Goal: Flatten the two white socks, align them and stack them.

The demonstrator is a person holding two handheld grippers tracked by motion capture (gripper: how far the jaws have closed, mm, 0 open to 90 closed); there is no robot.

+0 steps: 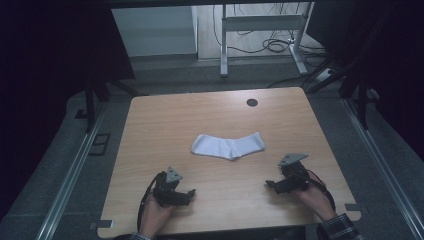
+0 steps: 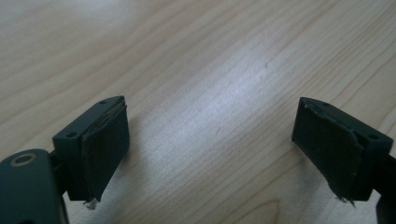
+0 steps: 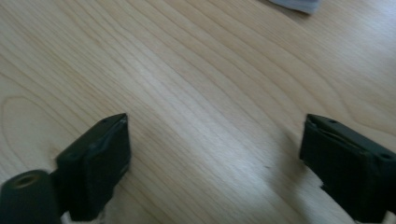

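— So where does the work stand right now?

— Early, I'd judge. The white sock [image 1: 228, 145] lies flat in a shallow V at the middle of the desk [image 1: 150, 130], and neither tool touches it. The left tongs [image 1: 192, 192] and the right tongs [image 1: 268, 184] sit near the desk's front edge, one to each side, both well apart from the sock and pointing inward toward each other.

— Are they carrying anything?

— No. In the left gripper view the left tongs [image 2: 210, 140] stand wide with bare wood grain between the jaws; the right gripper view shows the right tongs [image 3: 215, 158] just as wide and just as empty.

— What does the next move call for, then?

— Probably a reach forward to the sock's two ends, each jaw pair dropping low enough to pinch thin cloth off the wood.

— Anything hard to read?

— Plenty. A grey-white sliver at the top edge of the right gripper view [image 3: 295, 4] looks like the sock's corner, cut off. Whether it is one sock or a stacked pair I cannot tell. Around the desk the room is dark.
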